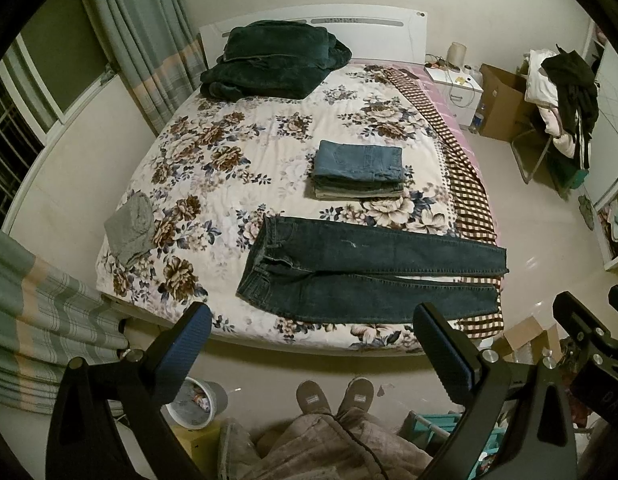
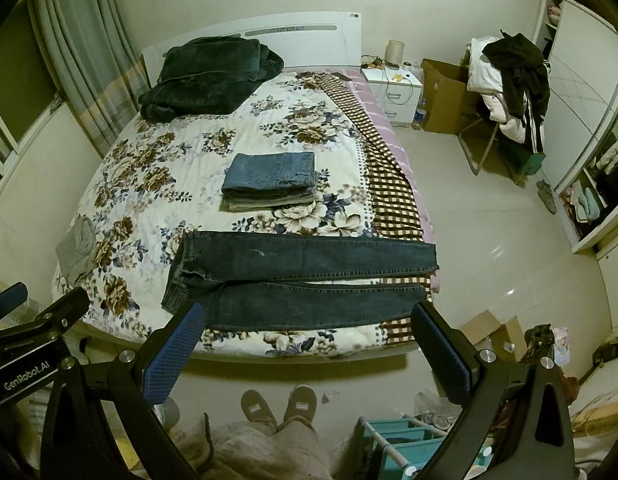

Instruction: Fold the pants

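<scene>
Dark blue jeans (image 1: pixel 361 270) lie flat across the near end of the floral bed (image 1: pixel 213 168), waistband to the left, legs running right over the bed's edge; they also show in the right wrist view (image 2: pixel 293 280). My left gripper (image 1: pixel 313 344) is open and empty, held above the floor in front of the bed's near edge. My right gripper (image 2: pixel 309 344) is open and empty, also short of the bed, with its left finger (image 2: pixel 177 352) overlapping the jeans' waist in view. The right gripper's body shows at the left wrist view's right edge (image 1: pixel 589 332).
A stack of folded jeans (image 1: pixel 359 168) sits mid-bed. A dark green blanket (image 1: pixel 269 60) lies by the headboard, a grey garment (image 1: pixel 131 228) at the left edge. A checked cloth (image 1: pixel 465 184) hangs along the right side. My slippered feet (image 1: pixel 335 394), a bin (image 1: pixel 197 402) and a teal rack (image 2: pixel 405 440) are below.
</scene>
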Available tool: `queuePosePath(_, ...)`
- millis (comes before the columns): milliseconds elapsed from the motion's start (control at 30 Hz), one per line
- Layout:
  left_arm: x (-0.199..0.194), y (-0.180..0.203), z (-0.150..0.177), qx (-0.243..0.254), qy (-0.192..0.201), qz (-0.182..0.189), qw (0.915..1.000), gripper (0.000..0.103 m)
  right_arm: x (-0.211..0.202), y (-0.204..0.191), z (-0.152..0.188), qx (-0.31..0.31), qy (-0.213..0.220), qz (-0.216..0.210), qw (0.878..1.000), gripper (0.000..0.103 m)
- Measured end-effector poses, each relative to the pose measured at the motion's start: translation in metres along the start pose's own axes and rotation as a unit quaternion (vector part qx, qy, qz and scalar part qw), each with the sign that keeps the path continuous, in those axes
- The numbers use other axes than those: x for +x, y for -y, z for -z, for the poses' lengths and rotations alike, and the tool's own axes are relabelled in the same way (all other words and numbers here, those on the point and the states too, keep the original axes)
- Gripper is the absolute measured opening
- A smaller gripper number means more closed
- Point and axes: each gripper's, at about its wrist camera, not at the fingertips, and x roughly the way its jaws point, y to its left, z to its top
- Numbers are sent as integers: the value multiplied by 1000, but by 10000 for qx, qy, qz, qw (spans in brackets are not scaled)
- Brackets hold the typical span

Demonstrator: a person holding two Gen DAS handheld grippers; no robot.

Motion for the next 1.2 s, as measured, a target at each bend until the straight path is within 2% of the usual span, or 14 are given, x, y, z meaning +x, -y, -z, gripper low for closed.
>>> queuePosePath(1200, 0, 0, 0, 3, -6, -10, 10000, 103, 10, -4, -14, -5, -45, -17, 10000, 103)
